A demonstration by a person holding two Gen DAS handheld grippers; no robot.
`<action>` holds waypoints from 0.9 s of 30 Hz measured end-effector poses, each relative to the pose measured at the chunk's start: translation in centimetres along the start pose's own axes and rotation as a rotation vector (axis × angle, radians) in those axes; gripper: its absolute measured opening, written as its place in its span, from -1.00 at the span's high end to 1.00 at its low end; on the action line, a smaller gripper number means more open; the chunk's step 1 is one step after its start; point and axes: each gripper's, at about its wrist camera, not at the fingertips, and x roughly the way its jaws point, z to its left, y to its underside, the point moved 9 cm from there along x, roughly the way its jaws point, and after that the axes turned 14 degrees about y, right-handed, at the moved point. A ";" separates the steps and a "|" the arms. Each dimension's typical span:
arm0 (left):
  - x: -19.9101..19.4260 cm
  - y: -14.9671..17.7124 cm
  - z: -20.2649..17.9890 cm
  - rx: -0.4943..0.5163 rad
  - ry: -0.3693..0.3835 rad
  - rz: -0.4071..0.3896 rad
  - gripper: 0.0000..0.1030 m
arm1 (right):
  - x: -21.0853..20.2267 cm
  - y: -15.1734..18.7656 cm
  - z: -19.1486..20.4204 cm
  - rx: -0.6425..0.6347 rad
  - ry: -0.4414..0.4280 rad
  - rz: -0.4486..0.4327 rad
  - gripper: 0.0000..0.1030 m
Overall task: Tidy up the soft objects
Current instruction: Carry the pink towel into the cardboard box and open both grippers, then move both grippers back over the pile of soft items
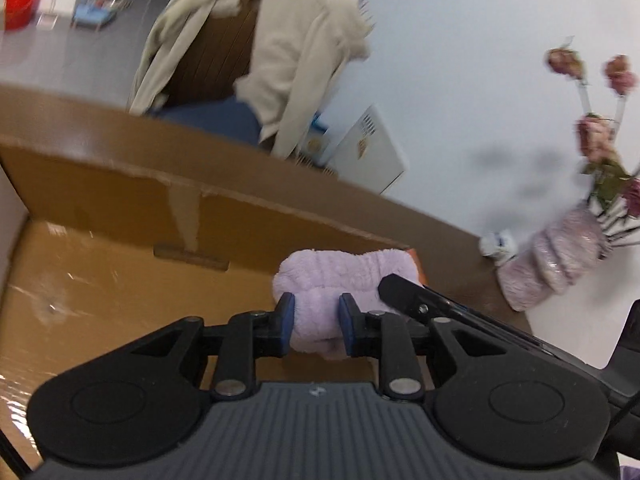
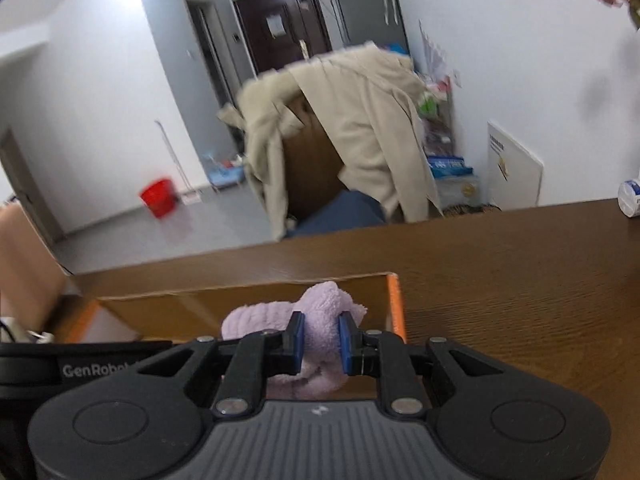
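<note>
A folded lilac fleece cloth [image 1: 344,276] is held over the right end of an open cardboard box [image 1: 120,280] on the brown wooden table [image 2: 520,280]. My left gripper [image 1: 317,322] is shut on one end of the cloth. My right gripper [image 2: 320,338] is shut on the other end of the same lilac cloth [image 2: 320,308], above the box's orange-edged right wall [image 2: 396,308]. The right gripper's black finger shows in the left wrist view [image 1: 404,292], touching the cloth's right side.
A chair draped with a beige coat [image 2: 360,132] stands behind the table. A pink fuzzy vase with dried flowers [image 1: 556,256] and a small white tub [image 2: 630,198] stand on the table at the right. A red bucket [image 2: 158,196] sits on the floor.
</note>
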 end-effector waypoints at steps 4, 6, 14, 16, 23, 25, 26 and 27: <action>-0.1 -0.1 0.9 0.032 -0.065 -0.017 0.11 | 2.1 0.5 0.2 -0.031 0.021 0.043 0.52; -0.6 -0.3 1.0 0.043 -0.085 -0.006 0.03 | 2.0 0.5 0.4 -0.055 0.032 0.038 0.40; -7.3 -1.5 -3.4 0.148 -0.128 -0.073 -0.19 | -3.8 -0.9 -0.5 -0.051 0.006 -0.027 0.22; -9.7 -1.0 -5.1 0.201 -0.133 -0.091 -0.27 | -6.8 -1.3 -1.0 -0.049 -0.009 -0.061 0.19; -18.6 3.2 -9.8 0.362 -0.177 -0.170 -0.61 | -17.4 -0.8 -3.1 -0.071 -0.005 -0.185 -0.15; -20.6 4.7 -10.5 0.380 -0.197 -0.184 -0.64 | -20.4 0.2 -3.6 -0.077 -0.013 -0.213 -0.26; -21.7 5.6 -10.7 0.390 -0.199 -0.187 -0.67 | -21.7 0.8 -3.8 -0.077 -0.018 -0.226 -0.29; -22.6 6.5 -11.0 0.401 -0.213 -0.191 -0.70 | -23.2 1.6 -4.0 -0.078 -0.025 -0.240 -0.36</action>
